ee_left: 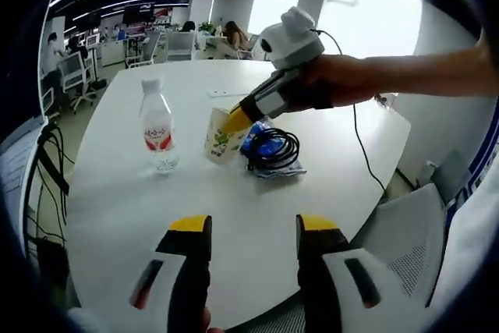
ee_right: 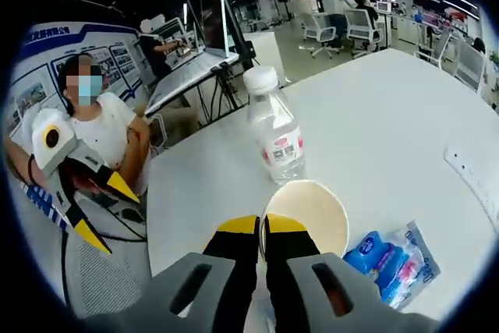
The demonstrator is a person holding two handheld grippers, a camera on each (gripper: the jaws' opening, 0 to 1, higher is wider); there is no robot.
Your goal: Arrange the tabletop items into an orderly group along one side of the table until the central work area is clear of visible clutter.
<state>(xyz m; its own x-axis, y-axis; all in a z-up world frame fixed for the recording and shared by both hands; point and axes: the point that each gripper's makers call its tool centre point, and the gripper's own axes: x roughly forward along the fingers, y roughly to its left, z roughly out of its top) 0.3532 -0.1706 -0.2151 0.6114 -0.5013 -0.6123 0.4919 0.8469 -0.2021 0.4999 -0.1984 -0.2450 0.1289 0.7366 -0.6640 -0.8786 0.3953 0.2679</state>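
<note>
A clear water bottle [ee_left: 157, 126] [ee_right: 277, 130] with a white cap and red label stands upright on the round white table [ee_left: 140, 208]. Just right of it is a white paper cup [ee_left: 221, 138] [ee_right: 316, 208] with a green print, leaning slightly. My right gripper [ee_left: 236, 120] [ee_right: 262, 228] is shut on the cup's near rim, one jaw inside and one outside. Touching the cup's other side lie a blue packet [ee_left: 257, 139] [ee_right: 390, 263] and a coiled black cable [ee_left: 277, 148]. My left gripper [ee_left: 253, 228] [ee_right: 105, 210] hovers open over the table's near edge, holding nothing.
A white power strip [ee_left: 218, 93] [ee_right: 472, 173] lies further back on the table. A cord [ee_left: 362, 150] trails over the table's right edge. A grey mesh chair [ee_left: 405, 247] stands by that edge. Office chairs and desks fill the background.
</note>
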